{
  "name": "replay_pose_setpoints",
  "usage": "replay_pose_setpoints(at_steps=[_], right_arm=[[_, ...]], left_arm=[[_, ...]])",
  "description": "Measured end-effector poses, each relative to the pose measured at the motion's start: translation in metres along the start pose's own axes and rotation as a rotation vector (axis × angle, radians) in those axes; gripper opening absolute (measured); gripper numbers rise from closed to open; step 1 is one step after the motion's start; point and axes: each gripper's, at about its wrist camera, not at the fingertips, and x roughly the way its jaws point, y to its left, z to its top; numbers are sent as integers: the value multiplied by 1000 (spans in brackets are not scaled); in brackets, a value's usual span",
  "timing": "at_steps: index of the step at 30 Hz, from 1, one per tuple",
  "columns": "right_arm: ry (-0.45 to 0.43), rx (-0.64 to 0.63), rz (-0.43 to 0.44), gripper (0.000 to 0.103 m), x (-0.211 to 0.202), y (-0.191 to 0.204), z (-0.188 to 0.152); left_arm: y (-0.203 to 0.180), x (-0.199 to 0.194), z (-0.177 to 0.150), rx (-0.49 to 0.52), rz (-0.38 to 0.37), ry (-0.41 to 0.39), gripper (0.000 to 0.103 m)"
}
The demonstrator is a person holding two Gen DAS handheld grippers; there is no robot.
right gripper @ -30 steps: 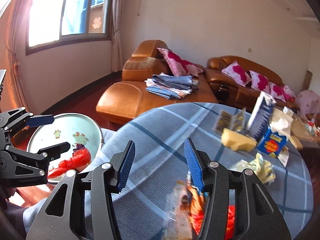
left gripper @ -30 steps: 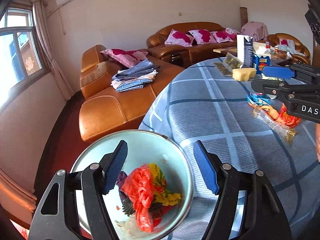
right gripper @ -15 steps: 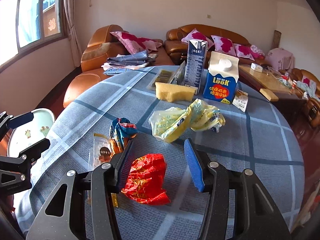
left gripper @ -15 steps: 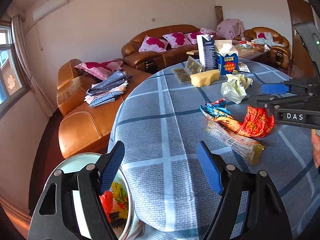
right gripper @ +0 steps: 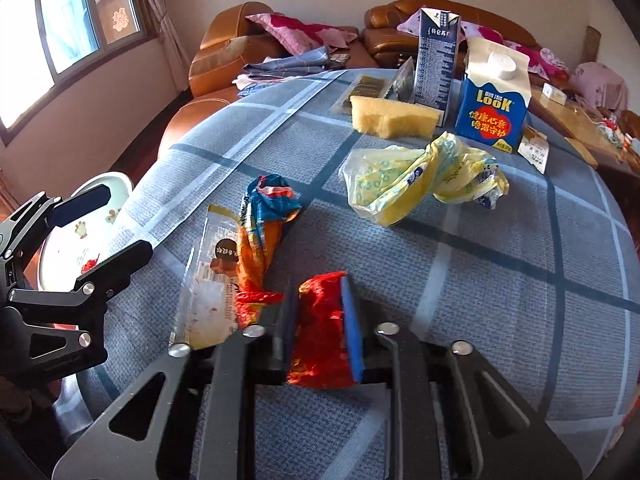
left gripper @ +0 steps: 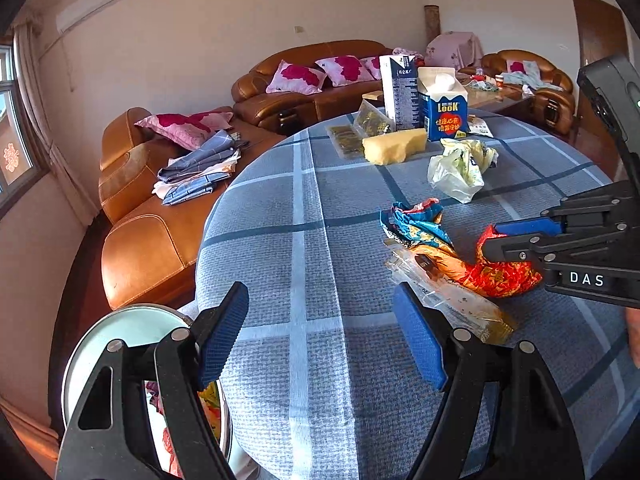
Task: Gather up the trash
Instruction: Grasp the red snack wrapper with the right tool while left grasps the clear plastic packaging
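My right claw (right gripper: 320,328) has come in from hovering over the counter (right gripper: 480,288) half a second ago and now pinches the red wrapper (right gripper: 322,320), its jaws drawn narrow with the crumpled foil bunched between them. That was open air between the fingers a moment back, so I judge the grasp is made, though the wrapper rests on the cloth and is not yet lifted.

Just to the left of that claw lie the orange and blue wrapper (right gripper: 260,224) and a clear flat packet (right gripper: 208,280), touching each other (both look like the next pieces to clear). Further ahead and slightly right sits the yellow plastic bag (right gripper: 412,184), and beyond it the sponge (right gripper: 394,120) and two cartons (right gripper: 492,108), which may not be trash at all.

My left claw (left gripper: 320,340) hangs wide with nothing in it, having swung away from the bin (left gripper: 104,332), which now sits at its lower left, just off the counter edge, with some bright scraps inside.

What this means: one piece is secured, and I reckon the carry goes leftward across to that bin.
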Motion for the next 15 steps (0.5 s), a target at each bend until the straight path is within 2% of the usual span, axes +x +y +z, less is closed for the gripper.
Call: replay_pose_setpoints(at_steps=[2, 7, 15], right_arm=[[-10, -18, 15, 11, -4, 6, -1], [-79, -34, -19, 10, -20, 17, -9], [-136, 11, -111, 10, -34, 2, -17]], left_arm=[[-1, -1, 1, -3, -4, -2, 74], [-7, -6, 5, -1, -22, -11, 74], [-31, 4, 11, 35, -48, 16, 74]])
